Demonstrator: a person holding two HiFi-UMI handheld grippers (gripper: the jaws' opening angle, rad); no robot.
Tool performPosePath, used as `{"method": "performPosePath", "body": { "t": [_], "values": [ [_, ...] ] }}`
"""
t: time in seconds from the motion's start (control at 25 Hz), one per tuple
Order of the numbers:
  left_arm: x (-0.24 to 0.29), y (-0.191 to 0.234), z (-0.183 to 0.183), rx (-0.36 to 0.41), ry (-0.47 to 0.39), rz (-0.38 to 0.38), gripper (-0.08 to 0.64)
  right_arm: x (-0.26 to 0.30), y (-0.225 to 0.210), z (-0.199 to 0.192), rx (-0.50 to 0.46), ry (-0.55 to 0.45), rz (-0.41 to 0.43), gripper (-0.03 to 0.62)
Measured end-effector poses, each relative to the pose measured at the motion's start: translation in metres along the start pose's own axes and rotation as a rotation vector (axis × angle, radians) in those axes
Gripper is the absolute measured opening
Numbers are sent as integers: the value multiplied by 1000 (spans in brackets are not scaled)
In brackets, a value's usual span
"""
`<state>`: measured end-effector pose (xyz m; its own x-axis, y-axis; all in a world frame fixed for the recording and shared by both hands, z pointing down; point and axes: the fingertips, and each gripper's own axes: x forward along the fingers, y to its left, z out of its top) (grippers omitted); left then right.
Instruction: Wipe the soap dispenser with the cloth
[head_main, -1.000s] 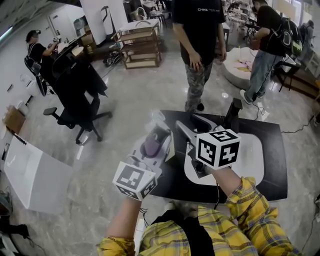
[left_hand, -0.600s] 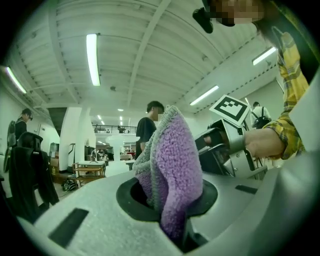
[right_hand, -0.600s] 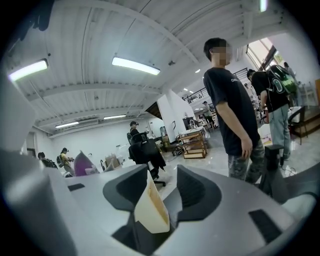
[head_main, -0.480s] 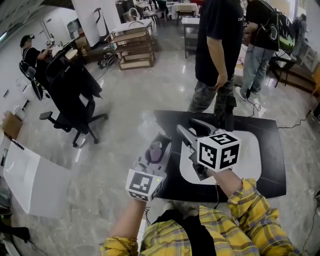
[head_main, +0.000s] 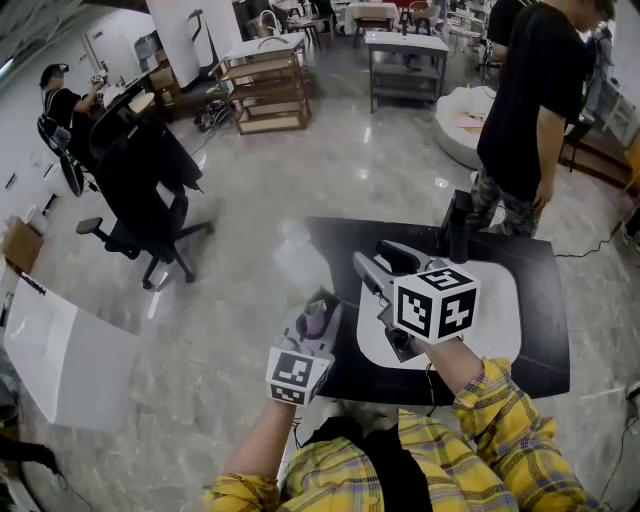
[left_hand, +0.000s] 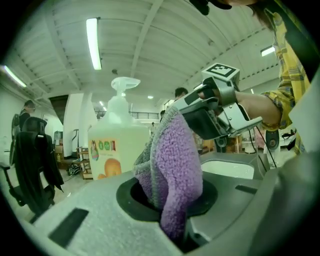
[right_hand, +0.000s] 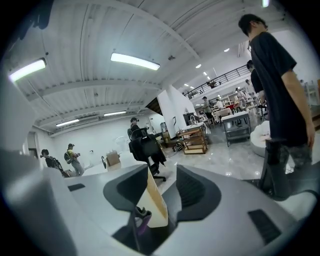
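cloth (left_hand: 172, 165) in left gripper (head_main: 313, 328)

Open floor (head_main: 330, 160) lies left of and beyond the black table (head_main: 545, 300). The soap bottle (head_main: 298, 262) stands at the table's left edge. A black post (head_main: 460, 225) rises at the far edge, with a standing person (head_main: 530, 110) just behind it. The white tray (head_main: 495, 320) offers unblocked room on its right half. An office chair (head_main: 150, 180) stands well apart at left.
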<state>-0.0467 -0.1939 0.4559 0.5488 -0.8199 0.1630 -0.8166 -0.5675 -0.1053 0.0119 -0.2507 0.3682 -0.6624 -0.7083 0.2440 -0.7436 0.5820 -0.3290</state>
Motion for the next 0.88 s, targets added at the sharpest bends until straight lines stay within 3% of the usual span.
{"method": "performPosePath", "body": {
  "t": [0.72, 0.88],
  "values": [
    [7, 1, -67, -112, 210, 30, 60, 7, 0, -8, 10, 28, 38, 169],
    [-1, -2, -55, -156, 168, 23, 60, 11, 10, -5, 0, 22, 113, 169]
  ]
}}
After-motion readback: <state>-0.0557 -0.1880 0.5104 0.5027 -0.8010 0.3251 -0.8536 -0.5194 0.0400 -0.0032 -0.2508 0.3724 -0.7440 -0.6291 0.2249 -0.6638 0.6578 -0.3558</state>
